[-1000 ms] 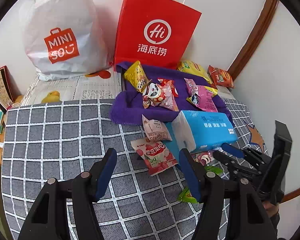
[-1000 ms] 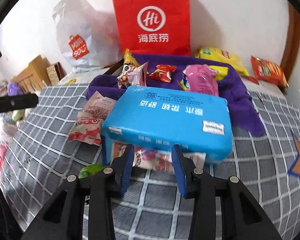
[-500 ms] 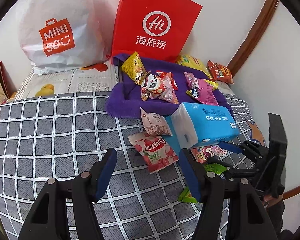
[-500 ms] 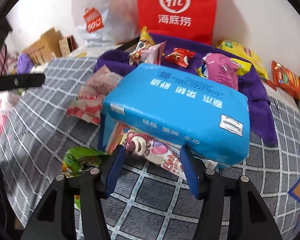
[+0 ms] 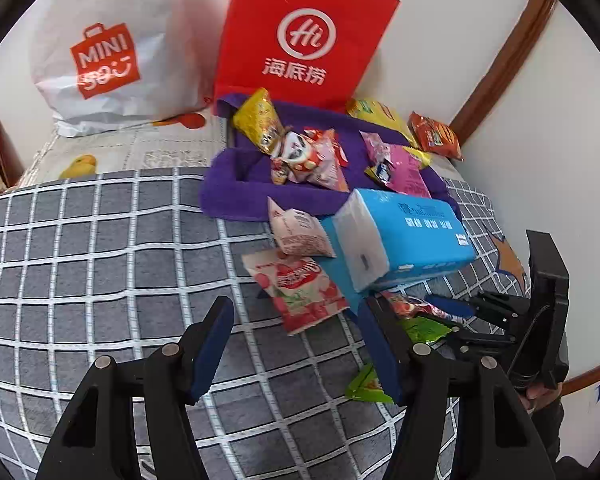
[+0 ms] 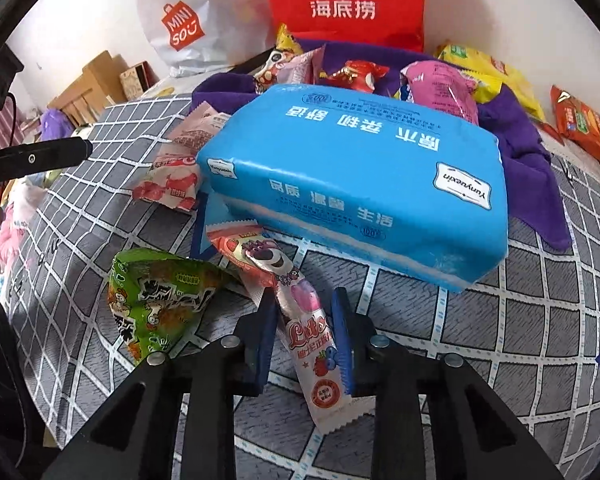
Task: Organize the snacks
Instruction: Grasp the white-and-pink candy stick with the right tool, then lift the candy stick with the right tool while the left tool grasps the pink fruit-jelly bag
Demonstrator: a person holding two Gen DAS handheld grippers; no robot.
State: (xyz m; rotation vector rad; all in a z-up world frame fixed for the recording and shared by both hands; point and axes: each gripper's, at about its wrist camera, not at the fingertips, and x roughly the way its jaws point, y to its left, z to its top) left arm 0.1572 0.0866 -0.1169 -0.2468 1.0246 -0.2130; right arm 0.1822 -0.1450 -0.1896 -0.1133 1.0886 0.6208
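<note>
A pink and white Lotso snack packet (image 6: 300, 308) lies on the grey checked cover, its far end under the blue tissue pack (image 6: 360, 176). My right gripper (image 6: 304, 320) has its jaws on either side of this packet, narrowed around it with small gaps showing. A green snack bag (image 6: 156, 300) lies just to its left. My left gripper (image 5: 296, 344) is open and empty above the cover, near a red strawberry packet (image 5: 300, 288). The purple tray (image 5: 236, 196) behind holds several snacks. The right gripper also shows in the left wrist view (image 5: 452, 312).
A red Hi paper bag (image 5: 304, 40) and a white Miniso bag (image 5: 104, 44) stand against the back wall. Yellow (image 6: 488, 72) and orange (image 6: 584, 124) snack bags lie beside the tray at the right. A pale packet (image 5: 300, 232) leans by the tissue pack. Cardboard boxes (image 6: 92, 88) stand at far left.
My right gripper has moved forward and down over the Lotso packet, and its jaws have narrowed around it. The left gripper has shifted slightly and stays open.
</note>
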